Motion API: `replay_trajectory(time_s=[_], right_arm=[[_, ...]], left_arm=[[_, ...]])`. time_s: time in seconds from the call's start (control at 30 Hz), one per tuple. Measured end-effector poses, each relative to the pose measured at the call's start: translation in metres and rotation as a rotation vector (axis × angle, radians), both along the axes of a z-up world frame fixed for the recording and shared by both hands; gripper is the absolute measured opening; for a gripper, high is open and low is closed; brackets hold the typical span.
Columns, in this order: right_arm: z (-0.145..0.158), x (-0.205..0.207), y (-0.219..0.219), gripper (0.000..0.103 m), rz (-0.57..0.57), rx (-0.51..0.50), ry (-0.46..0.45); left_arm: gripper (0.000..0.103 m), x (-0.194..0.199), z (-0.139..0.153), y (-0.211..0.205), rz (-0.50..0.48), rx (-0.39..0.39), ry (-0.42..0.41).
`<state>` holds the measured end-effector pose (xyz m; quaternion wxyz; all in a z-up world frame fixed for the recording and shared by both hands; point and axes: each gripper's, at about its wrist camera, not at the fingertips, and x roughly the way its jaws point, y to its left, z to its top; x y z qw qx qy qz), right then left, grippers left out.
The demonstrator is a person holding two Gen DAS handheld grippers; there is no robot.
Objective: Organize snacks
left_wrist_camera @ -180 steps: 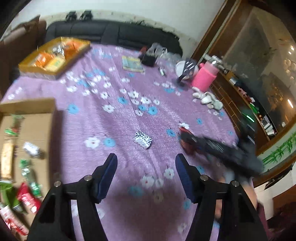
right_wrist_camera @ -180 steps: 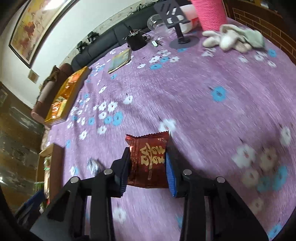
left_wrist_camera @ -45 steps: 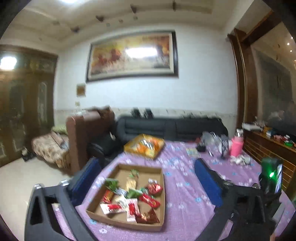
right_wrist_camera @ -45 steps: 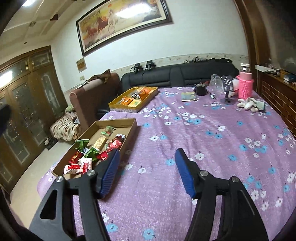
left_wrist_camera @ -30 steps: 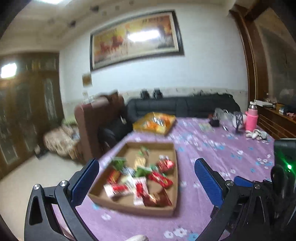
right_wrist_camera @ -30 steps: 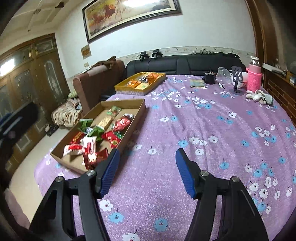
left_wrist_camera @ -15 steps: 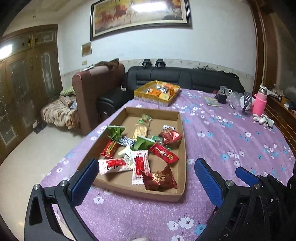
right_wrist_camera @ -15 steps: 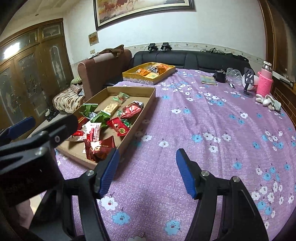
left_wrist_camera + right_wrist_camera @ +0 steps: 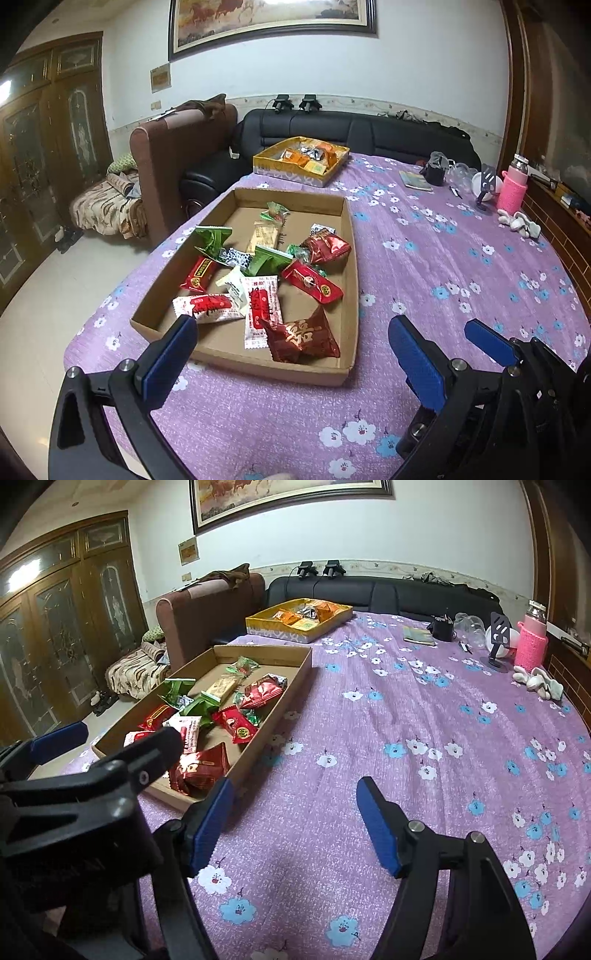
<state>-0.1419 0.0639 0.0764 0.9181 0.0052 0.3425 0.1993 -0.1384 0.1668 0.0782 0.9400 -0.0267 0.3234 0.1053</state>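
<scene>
Above the purple cloth [image 9: 369,716], right tool [image 9: 293,821] empty, jaws opening, left tool [image 9: 291,352] wide, empty

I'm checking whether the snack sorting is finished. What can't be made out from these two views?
- Right wrist view: the left gripper covers the near corner of the cardboard tray and the snacks there.
- Both views: the wrappers in the yellow tray are too small to tell apart.
- Left wrist view: the right gripper hides some tablecloth.
- Both views: the table's near edge is cut off.
</scene>
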Motion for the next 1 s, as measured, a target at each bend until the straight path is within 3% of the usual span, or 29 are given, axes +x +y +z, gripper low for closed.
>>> replay_trajectory(time_s=[1.0], right_arm=[[-0.0046,-0.0009,0.0029,0.072,0.002,-0.003,0.016]], left_arm=[[0.103,0.0023,-0.01,0.0018,-0.016,-0.031,0.051]])
